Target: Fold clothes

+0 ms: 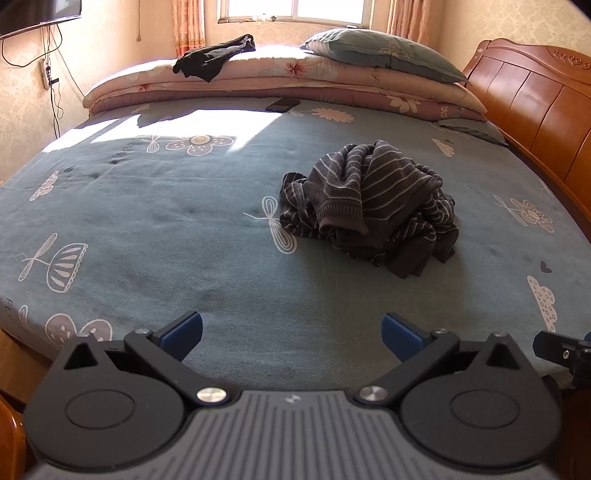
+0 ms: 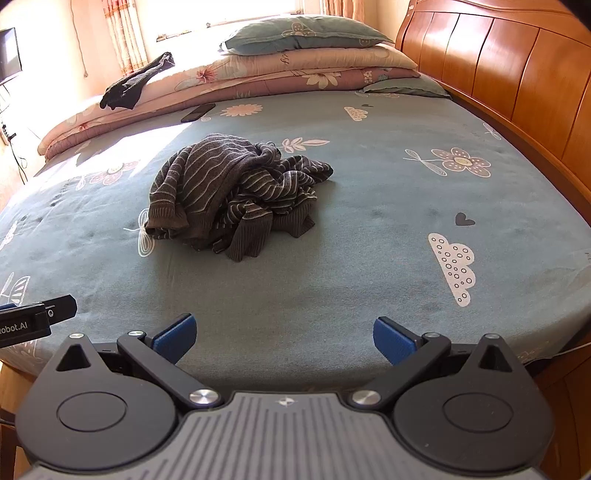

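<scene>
Wide bed (image 1: 184,229) under a grey-blue sheet printed with pale flowers, clouds and a small dark heart, filling both views. Along its right side, a glossy orange-brown wooden headboard (image 2: 509,74). Across the far end, a stack of folded floral quilts (image 1: 332,79) in pink and cream, topped by a grey-green pillow (image 1: 380,51). Beyond that, a bright window (image 1: 295,9) with patterned curtains either side. High at the left wall, part of a dark screen (image 1: 37,13) with cables hanging below.

Near the middle of the sheet, crumpled into a loose heap: a dark grey sweater with thin pale stripes (image 1: 373,205), ribbed cuff and hem spilling toward the near edge, not flattened, not folded. In the left wrist view, right of centre; in the right wrist view, left of centre (image 2: 232,192). Well apart from both sets of tongs.

Draped over the left end of the quilts, a black garment (image 1: 214,55). On the sheet just before the quilts, a flat dark phone (image 1: 282,105).

Left tongs (image 1: 291,338) spread wide, blue pads well apart, nothing between them, poised over the near edge of the bed. Right tongs (image 2: 284,339) likewise spread wide and empty, level with the left pair, side by side.
</scene>
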Demonstrator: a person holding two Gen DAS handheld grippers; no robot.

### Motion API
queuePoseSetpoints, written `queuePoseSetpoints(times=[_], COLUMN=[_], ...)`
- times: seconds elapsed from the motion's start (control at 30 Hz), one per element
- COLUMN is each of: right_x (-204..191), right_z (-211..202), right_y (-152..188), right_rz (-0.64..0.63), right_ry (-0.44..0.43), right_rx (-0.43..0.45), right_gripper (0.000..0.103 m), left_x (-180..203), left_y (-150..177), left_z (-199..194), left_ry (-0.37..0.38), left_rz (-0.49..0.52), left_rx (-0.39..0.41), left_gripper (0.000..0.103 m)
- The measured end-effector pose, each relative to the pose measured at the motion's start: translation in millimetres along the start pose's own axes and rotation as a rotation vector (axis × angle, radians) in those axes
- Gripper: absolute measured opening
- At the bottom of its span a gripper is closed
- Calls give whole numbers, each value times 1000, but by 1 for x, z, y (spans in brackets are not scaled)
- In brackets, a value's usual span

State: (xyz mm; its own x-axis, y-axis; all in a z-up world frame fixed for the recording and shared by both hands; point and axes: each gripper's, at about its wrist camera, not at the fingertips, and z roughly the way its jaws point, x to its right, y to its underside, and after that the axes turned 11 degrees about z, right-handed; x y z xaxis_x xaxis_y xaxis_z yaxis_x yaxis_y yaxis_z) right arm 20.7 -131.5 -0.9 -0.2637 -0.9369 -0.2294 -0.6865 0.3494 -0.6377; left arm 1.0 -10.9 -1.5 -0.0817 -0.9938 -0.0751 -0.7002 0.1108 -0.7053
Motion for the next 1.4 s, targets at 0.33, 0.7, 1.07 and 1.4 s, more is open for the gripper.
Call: queuePoseSetpoints(times=[0.33, 0.7, 1.07, 1.4], right_x=[-4, 0, -2, -3], right_z=[-2, 1, 4, 15], right_y=[0, -1, 0, -2], right_rz=[-12, -1, -7, -7], right_ry=[11, 9, 11, 27], right_rx=[12, 6, -3, -25], right_gripper=[103, 103, 103, 103], left_x=[-3, 2, 1, -2], left_y=[-3, -6, -5, -4], left_z=[-1, -3, 3, 15], left_ry=[7, 9, 17, 28], left_rz=[3, 25, 22, 14], left_rx=[9, 6, -8, -34], left_gripper=[103, 103, 103, 103])
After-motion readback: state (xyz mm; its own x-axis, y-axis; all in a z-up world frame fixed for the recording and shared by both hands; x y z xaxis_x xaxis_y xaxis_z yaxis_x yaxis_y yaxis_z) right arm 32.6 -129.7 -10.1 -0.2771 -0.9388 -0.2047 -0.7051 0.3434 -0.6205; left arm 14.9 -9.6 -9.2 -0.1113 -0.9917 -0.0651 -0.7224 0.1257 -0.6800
